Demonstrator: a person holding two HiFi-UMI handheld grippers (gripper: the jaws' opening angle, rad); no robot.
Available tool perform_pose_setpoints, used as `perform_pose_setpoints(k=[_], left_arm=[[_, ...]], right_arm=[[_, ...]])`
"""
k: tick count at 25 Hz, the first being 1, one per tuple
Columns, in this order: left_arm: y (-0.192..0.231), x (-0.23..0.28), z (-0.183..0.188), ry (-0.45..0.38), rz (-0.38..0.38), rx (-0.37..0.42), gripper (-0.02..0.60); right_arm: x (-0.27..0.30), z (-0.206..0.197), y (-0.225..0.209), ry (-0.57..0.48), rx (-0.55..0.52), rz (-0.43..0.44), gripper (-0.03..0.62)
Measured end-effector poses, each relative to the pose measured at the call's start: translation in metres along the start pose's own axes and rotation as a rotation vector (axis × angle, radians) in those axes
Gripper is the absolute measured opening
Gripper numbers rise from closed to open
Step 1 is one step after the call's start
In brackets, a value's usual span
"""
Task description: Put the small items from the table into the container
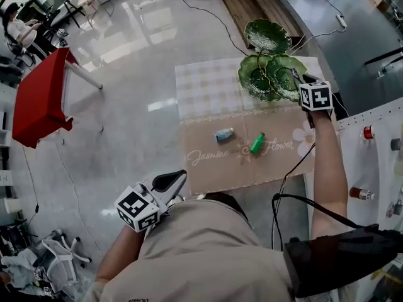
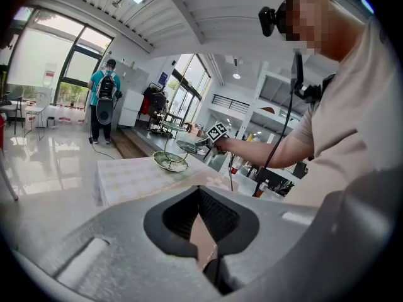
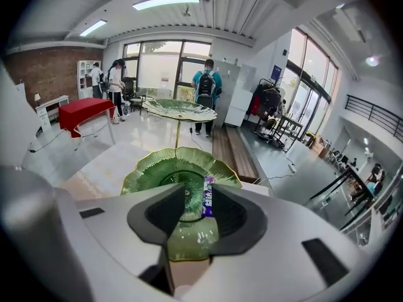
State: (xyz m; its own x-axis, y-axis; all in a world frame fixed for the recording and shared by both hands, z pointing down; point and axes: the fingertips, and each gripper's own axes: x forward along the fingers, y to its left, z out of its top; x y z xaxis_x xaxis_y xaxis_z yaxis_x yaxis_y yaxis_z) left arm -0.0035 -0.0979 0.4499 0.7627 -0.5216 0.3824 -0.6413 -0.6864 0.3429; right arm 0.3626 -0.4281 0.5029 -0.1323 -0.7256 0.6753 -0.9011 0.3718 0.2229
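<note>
Centrally, the cloth-covered table (image 1: 208, 93) carries a green tiered leaf dish (image 1: 267, 74) at its far right corner. The right gripper (image 3: 189, 207) hangs over a lower leaf, jaws partly apart, with a small purple packet (image 3: 207, 195) resting against one pad, clear of the other. Nearer, the left gripper (image 1: 171, 180) sits closed and empty off the table's near edge, while a green bottle (image 1: 257, 143) and a smaller blue item (image 1: 223, 134) lie mid-cloth.

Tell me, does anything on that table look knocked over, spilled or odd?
Only mildly. The small green bottle lies tipped on its side on the tablecloth, a little apart from a little blue packet. Both look like loose items not yet put in the green tiered dish. Nothing looks spilled or broken.
</note>
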Motion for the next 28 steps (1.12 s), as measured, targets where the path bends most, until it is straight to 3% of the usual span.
perform_pose_setpoints(k=[5,16,28], left_arm=[[-0.003,-0.016,-0.002,-0.006,-0.040,0.024,0.008],[-0.019,-0.084,-0.025,-0.011,-0.137,0.076,0.008],[-0.035,-0.156,-0.064,-0.014,-0.221,0.089,0.008]], right_arm=[[-0.041,-0.004,0.023,-0.043,0.027,-0.008,0.110],[-0.127,-0.034,0.102,-0.024,0.046,-0.031,0.037],[-0.226,-0.066,0.277,-0.096,0.125,0.081,0.018]])
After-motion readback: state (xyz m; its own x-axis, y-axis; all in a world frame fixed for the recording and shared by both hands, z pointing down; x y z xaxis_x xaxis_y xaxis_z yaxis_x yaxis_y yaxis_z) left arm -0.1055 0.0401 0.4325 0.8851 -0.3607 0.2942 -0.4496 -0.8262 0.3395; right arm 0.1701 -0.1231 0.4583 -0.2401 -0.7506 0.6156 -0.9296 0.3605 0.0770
